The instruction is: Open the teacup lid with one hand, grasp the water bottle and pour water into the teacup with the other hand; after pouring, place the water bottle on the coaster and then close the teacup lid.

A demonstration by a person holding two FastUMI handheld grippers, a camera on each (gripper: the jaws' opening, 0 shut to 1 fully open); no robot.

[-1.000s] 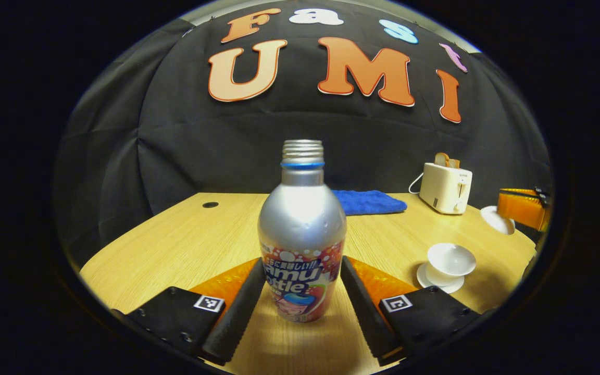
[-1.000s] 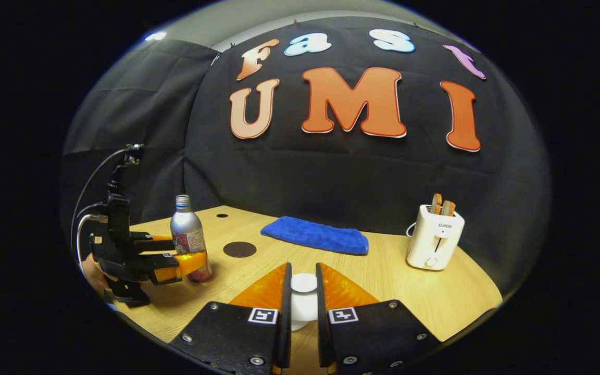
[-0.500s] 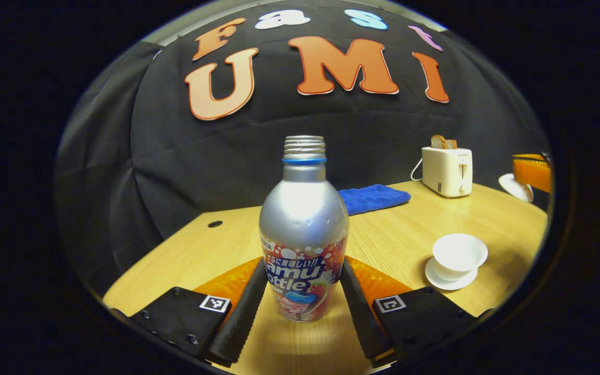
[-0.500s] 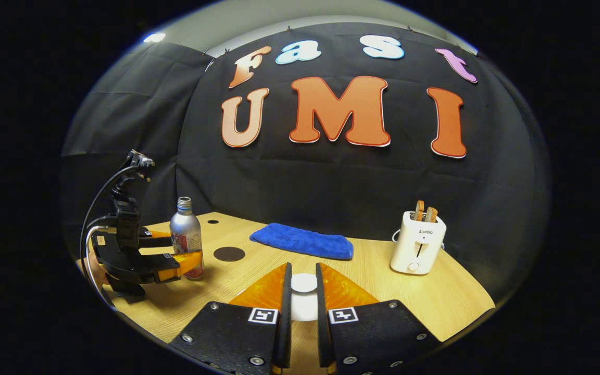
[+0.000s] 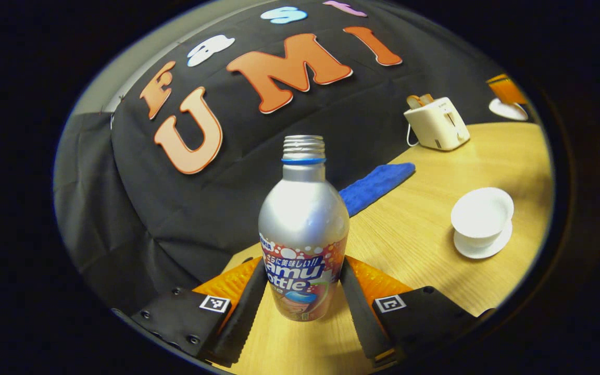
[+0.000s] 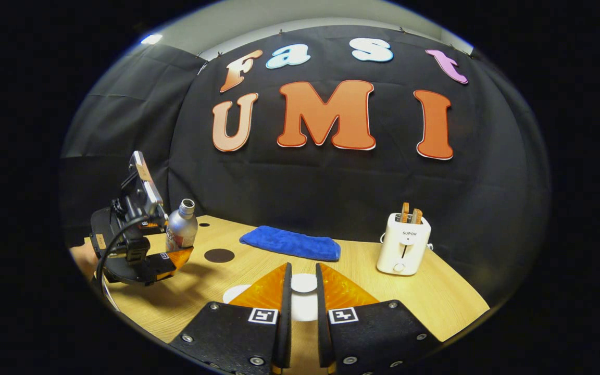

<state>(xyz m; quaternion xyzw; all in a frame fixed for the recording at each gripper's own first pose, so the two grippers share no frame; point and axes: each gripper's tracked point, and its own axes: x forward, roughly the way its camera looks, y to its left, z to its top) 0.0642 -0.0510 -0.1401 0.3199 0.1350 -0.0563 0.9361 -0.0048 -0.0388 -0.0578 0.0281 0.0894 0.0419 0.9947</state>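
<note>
My left gripper (image 5: 302, 265) is shut on a silver water bottle (image 5: 302, 229) whose threaded neck is uncapped. In the right gripper view the same left gripper (image 6: 175, 252) holds the bottle (image 6: 181, 227) off the table, tilted to the right. The white teacup (image 5: 481, 213) stands uncovered on its saucer (image 5: 479, 251) to the right of the bottle. My right gripper (image 6: 302, 270) is shut on the knob of the white lid (image 6: 303, 304) and holds it in the air. A dark round coaster (image 6: 219, 255) lies on the table beyond the bottle.
A blue towel (image 6: 289, 243) lies at the back of the wooden table (image 6: 435, 297). A white toaster (image 6: 403, 244) with bread in its slots stands at the back right. A white rim (image 6: 233, 292) peeks out under my right gripper's left finger.
The left gripper has lifted the bottle off the table and tipped it to the right, toward the teacup. The right gripper has kept hold of the lid and has risen a little.
</note>
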